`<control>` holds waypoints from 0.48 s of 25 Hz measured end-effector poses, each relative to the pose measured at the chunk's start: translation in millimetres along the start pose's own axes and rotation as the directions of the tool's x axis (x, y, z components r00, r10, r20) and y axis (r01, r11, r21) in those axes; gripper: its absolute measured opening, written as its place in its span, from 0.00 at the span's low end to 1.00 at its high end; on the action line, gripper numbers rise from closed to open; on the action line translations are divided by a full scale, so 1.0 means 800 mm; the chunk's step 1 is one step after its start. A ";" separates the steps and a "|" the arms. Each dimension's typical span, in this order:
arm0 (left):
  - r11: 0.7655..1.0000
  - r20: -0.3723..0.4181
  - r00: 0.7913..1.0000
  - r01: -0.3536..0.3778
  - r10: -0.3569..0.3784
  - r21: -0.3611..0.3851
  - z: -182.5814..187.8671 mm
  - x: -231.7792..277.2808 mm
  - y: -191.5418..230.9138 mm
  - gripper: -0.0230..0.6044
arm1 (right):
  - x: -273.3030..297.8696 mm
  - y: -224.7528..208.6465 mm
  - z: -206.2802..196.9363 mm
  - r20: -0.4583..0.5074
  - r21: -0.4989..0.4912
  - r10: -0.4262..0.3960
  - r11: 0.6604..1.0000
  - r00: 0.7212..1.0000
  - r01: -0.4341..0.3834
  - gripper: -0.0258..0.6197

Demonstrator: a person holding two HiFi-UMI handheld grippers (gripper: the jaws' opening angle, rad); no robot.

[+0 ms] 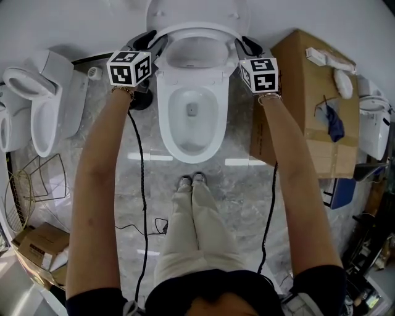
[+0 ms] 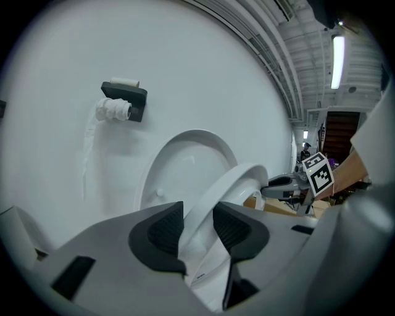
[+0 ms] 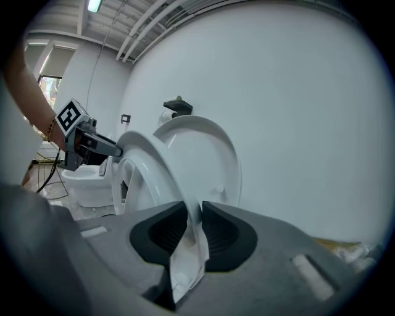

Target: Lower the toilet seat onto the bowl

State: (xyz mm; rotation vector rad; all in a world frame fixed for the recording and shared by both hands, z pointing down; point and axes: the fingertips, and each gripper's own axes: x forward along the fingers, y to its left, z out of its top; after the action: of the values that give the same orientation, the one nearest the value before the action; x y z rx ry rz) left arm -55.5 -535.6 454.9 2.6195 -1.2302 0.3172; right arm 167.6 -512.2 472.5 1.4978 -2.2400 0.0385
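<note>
A white toilet stands against the wall with its lid (image 1: pixel 194 8) upright. The toilet seat (image 1: pixel 197 28) is tilted forward, away from the lid and above the bowl (image 1: pixel 165 117). My left gripper (image 1: pixel 158 44) is shut on the seat's left side and my right gripper (image 1: pixel 238 45) on its right side. In the left gripper view the seat (image 2: pixel 237 182) runs between the dark pads of the left gripper (image 2: pixel 199 229), with the lid (image 2: pixel 179 173) behind it. In the right gripper view the seat (image 3: pixel 148 160) is pinched in the right gripper (image 3: pixel 194 231).
Another toilet (image 1: pixel 43 105) stands at the left and a cardboard box (image 1: pixel 315 99) close to the bowl's right. Cables (image 1: pixel 139 185) trail over the marble floor. The person's shoes (image 1: pixel 191 181) are just in front of the bowl. A paper holder (image 2: pixel 123 102) hangs on the wall.
</note>
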 end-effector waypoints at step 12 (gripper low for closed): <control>0.999 0.001 1.000 0.025 -0.025 0.036 -0.025 -0.041 -0.035 0.28 | -0.046 0.027 -0.021 0.017 -0.003 -0.007 1.000 1.000 0.007 0.16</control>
State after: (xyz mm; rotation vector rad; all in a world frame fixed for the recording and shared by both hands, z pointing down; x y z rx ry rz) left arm -56.6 -488.7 461.2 2.6637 -1.2022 0.3359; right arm 165.8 -467.1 478.7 1.5102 -2.2467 0.0207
